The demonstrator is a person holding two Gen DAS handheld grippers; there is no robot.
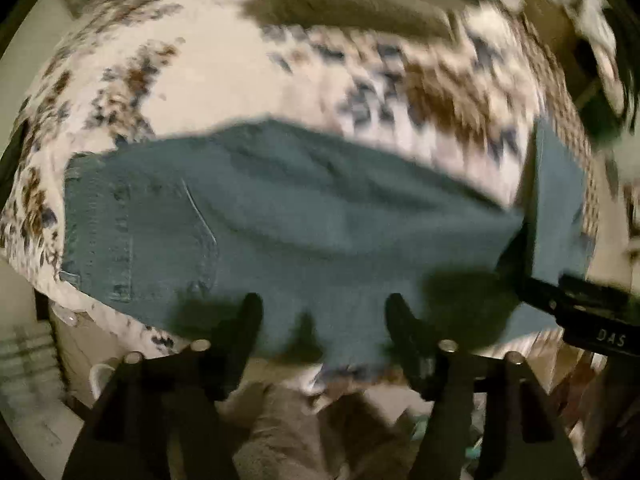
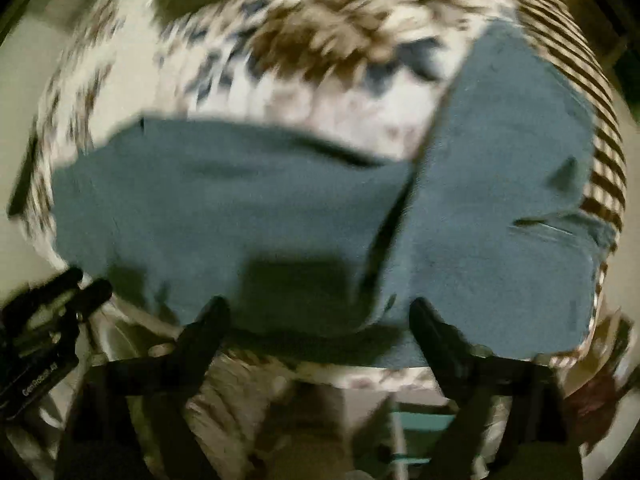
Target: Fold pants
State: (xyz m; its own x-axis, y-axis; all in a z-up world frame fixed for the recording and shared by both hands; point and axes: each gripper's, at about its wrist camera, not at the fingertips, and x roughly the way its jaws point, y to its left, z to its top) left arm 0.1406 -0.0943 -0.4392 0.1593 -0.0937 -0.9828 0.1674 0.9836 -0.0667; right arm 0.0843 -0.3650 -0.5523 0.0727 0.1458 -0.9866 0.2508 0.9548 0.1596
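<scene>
Blue denim pants (image 1: 280, 220) lie across a patterned bedspread (image 1: 224, 60), waistband and back pocket at the left, a leg end folded up at the right. My left gripper (image 1: 322, 304) is open, hovering over the near edge of the pants. In the right wrist view the pants (image 2: 240, 208) stretch left to right with the folded leg part (image 2: 500, 200) on top at the right. My right gripper (image 2: 320, 308) is open over the near edge by the fold. Each gripper shows in the other's view: the right one (image 1: 592, 312), the left one (image 2: 52, 300).
The bed is covered by a white spread with brown and blue blotches (image 2: 280, 40) and a striped brown part (image 2: 580, 92) at the right. Its near edge drops to the floor (image 1: 40, 380). An olive pillow or cloth (image 1: 340, 4) lies at the far side.
</scene>
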